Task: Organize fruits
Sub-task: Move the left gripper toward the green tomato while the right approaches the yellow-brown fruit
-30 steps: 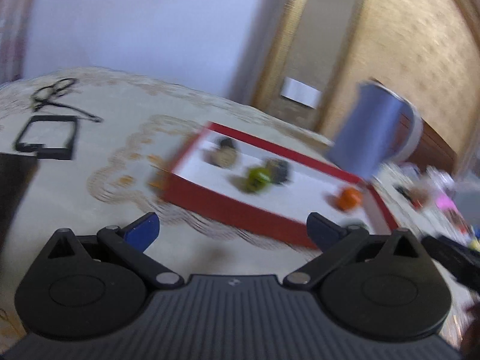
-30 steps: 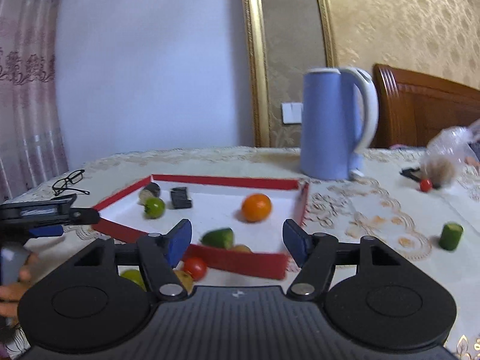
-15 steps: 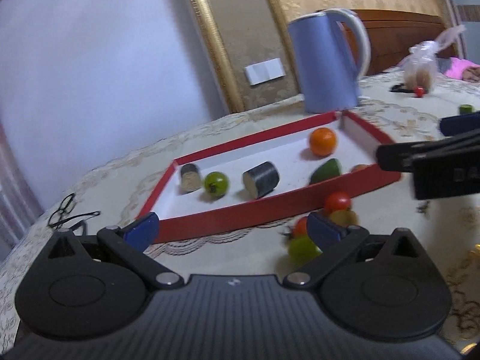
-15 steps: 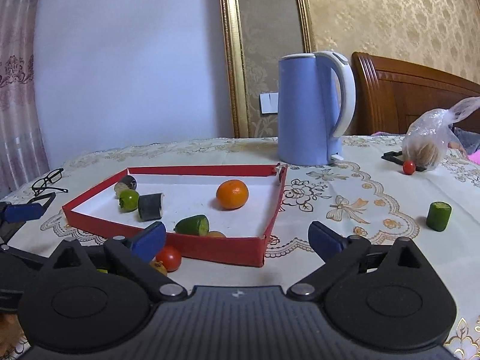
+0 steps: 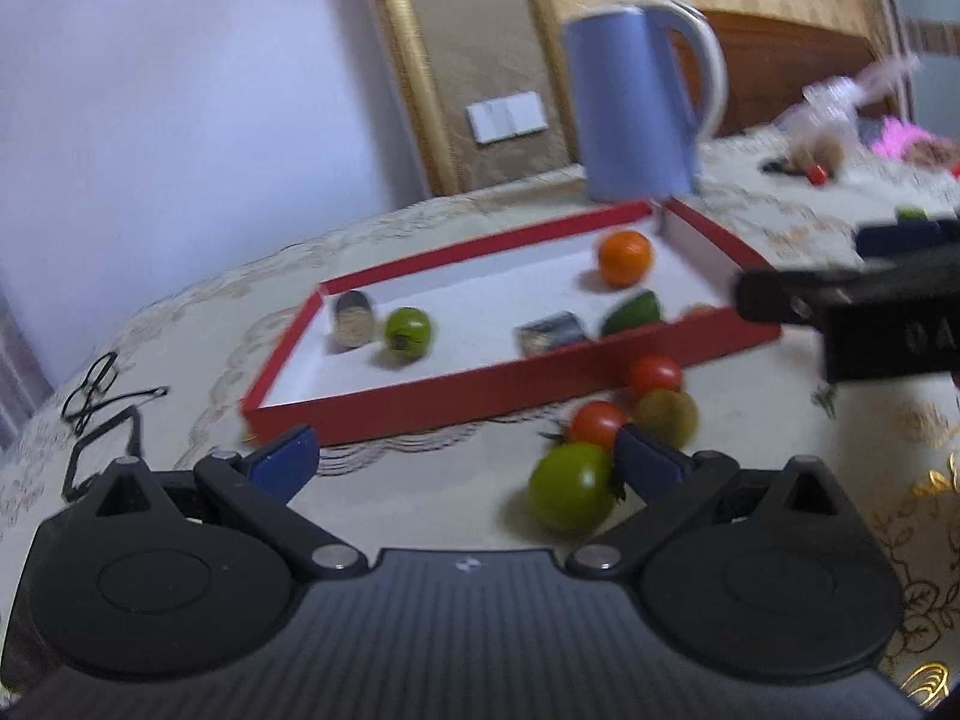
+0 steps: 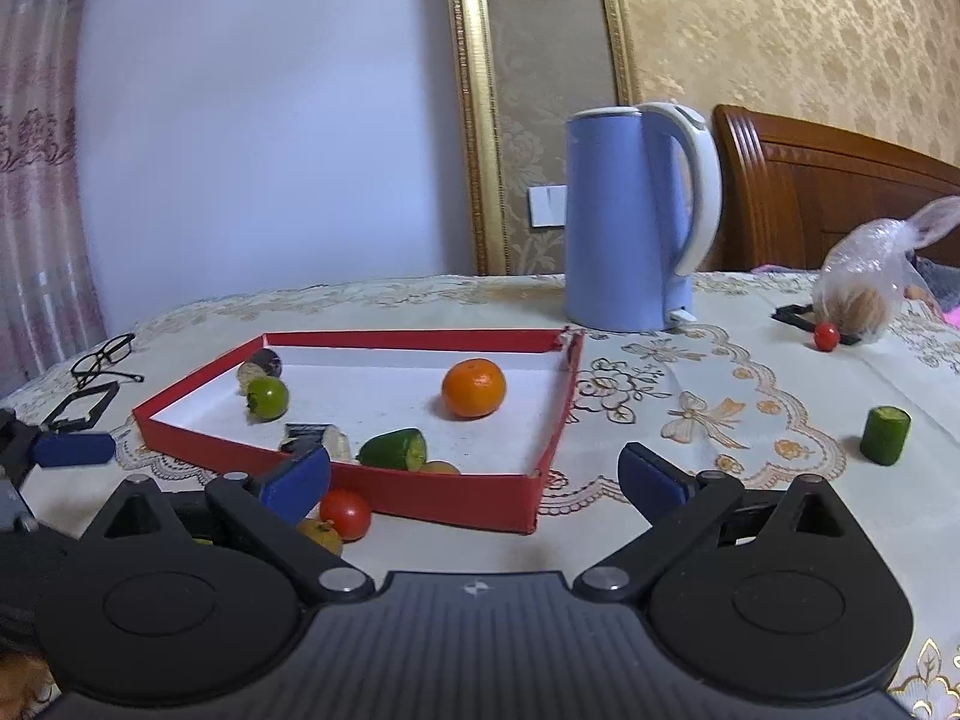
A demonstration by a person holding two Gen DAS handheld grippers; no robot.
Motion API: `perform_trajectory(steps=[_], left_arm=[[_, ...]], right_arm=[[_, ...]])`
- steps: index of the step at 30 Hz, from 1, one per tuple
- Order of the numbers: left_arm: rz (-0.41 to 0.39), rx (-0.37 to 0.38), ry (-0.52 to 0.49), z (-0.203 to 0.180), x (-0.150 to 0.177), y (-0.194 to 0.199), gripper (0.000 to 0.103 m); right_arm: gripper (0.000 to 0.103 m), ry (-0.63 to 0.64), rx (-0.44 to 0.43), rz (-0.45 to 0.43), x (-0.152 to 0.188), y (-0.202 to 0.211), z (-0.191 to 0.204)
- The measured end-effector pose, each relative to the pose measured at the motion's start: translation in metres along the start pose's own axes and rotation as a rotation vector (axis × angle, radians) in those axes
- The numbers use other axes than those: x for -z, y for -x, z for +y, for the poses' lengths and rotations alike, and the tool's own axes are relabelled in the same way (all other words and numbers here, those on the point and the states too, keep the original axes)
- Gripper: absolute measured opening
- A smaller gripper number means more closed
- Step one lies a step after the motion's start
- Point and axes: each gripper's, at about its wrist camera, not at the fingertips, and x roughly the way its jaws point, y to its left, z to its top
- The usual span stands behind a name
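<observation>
A shallow red tray (image 6: pixel 456 501) (image 5: pixel 420 405) with a white floor holds an orange (image 6: pixel 474 387) (image 5: pixel 624 258), a green tomato (image 6: pixel 267 397) (image 5: pixel 408 330), a cut green piece (image 6: pixel 395 449) and two dark cylinders. In front of the tray lie a red tomato (image 6: pixel 344 513), another red one (image 5: pixel 597 423), a yellowish fruit (image 5: pixel 666 417) and a big green tomato (image 5: pixel 570 486). My left gripper (image 5: pixel 462 456) is open, the green tomato just inside its right finger. My right gripper (image 6: pixel 474 477) stands wide open and empty before the tray's near right corner.
A blue kettle (image 6: pixel 630 219) stands behind the tray. To the right lie a green cylinder piece (image 6: pixel 885 435), a small red tomato (image 6: pixel 826 336) and a plastic bag (image 6: pixel 864 288). Glasses (image 6: pixel 102 357) lie at the left. The right gripper's body (image 5: pixel 870 312) crosses the left view.
The left gripper swung right and rolled level, so the loose tomatoes now sit at its right finger. The right gripper's jaws spread from partly open to wide.
</observation>
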Motion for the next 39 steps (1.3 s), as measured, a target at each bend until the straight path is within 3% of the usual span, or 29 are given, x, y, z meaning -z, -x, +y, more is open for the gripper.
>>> perform_trajectory(steps=[5, 9, 12, 20, 24, 29, 31, 33, 36, 37, 39], left_arm=[[0.022, -0.094, 0.131, 0.045, 0.002, 0.0, 0.103], [0.049, -0.113, 0.236, 0.073, 0.009, -0.004, 0.103], [0.035, -0.112, 0.282, 0.083, 0.014, -0.002, 0.103], [0.024, -0.094, 0.292, 0.085, 0.019, -0.003, 0.103], [0.028, -0.089, 0.301, 0.087, 0.019, -0.003, 0.103], [0.029, -0.074, 0.344, 0.093, 0.021, -0.004, 0.103], [0.028, -0.071, 0.364, 0.096, 0.021, -0.003, 0.103], [0.031, -0.064, 0.375, 0.098, 0.021, -0.003, 0.103], [0.035, -0.048, 0.385, 0.1, 0.022, -0.002, 0.103], [0.036, -0.047, 0.385, 0.1, 0.022, -0.002, 0.103], [0.038, -0.049, 0.382, 0.099, 0.022, -0.003, 0.103]], right_arm=[[0.103, 0.047, -0.017, -0.032, 0.001, 0.008, 0.008], [0.103, 0.07, -0.106, 0.07, 0.002, 0.0, 0.018], [0.103, 0.096, -0.07, 0.102, 0.001, -0.011, 0.03], [0.103, 0.23, 0.013, 0.182, 0.005, -0.033, 0.058], [0.103, 0.229, 0.072, 0.169, 0.005, -0.025, 0.05], [0.103, 0.26, 0.229, 0.115, 0.009, -0.002, 0.027], [0.103, 0.219, 0.183, 0.088, 0.007, 0.008, 0.018], [0.103, 0.163, 0.06, 0.069, 0.004, 0.013, 0.015], [0.103, 0.121, -0.095, 0.124, 0.002, 0.004, 0.021], [0.103, 0.128, -0.125, 0.145, 0.003, -0.002, 0.027], [0.103, 0.167, -0.103, 0.164, 0.004, -0.012, 0.039]])
